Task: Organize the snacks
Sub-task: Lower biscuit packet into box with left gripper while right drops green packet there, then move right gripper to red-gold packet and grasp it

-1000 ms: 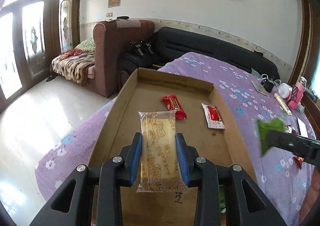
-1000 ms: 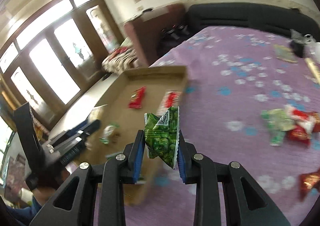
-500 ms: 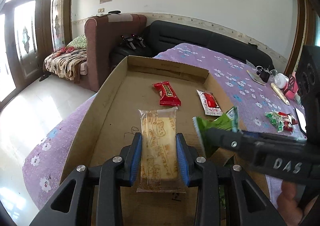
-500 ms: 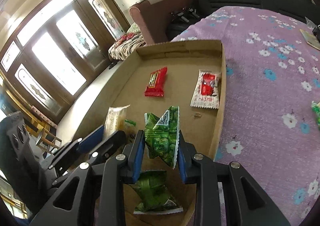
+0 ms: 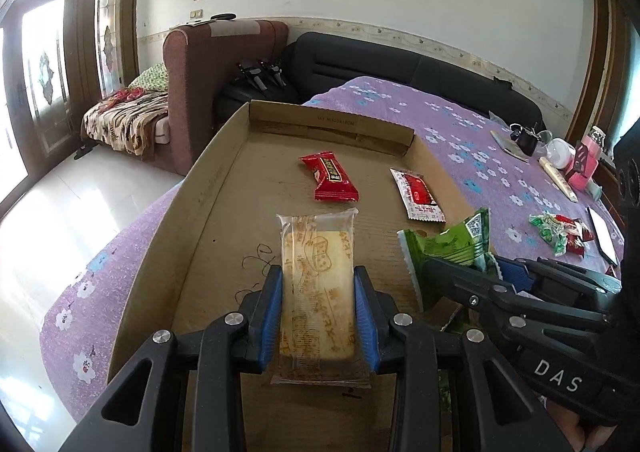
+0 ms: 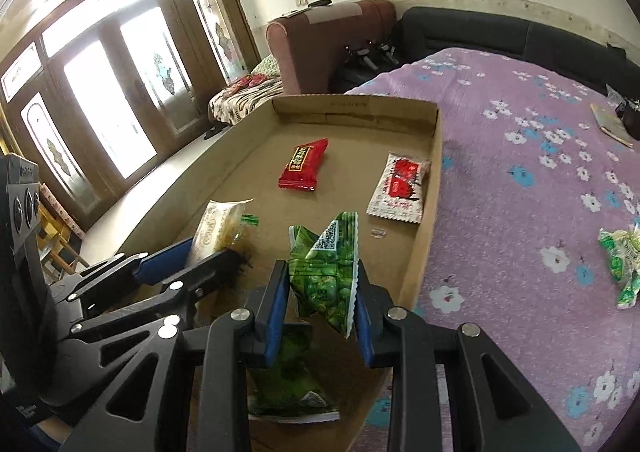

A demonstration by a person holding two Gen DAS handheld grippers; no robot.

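My left gripper (image 5: 318, 284) is shut on a clear-wrapped yellow cake packet (image 5: 318, 288), held over the near part of the shallow cardboard box (image 5: 208, 188). My right gripper (image 6: 322, 280) is shut on a green snack packet (image 6: 326, 268), held over the box's near right side, just right of the left gripper (image 6: 188, 256). In the box lie a red packet (image 5: 330, 176), a white-and-red packet (image 5: 418, 194) and another green packet (image 6: 286, 384) under my right gripper.
The box sits on a purple flowered cloth (image 6: 520, 192). Several loose green and red snacks (image 5: 560, 230) lie on the cloth to the right. Small items (image 5: 560, 156) stand at the far right. A brown armchair (image 5: 212, 64) and black sofa (image 5: 360, 60) are behind.
My right gripper has moved left from over the cloth to over the box with the green packet. My left gripper has moved slightly further over the box, still holding the cake.
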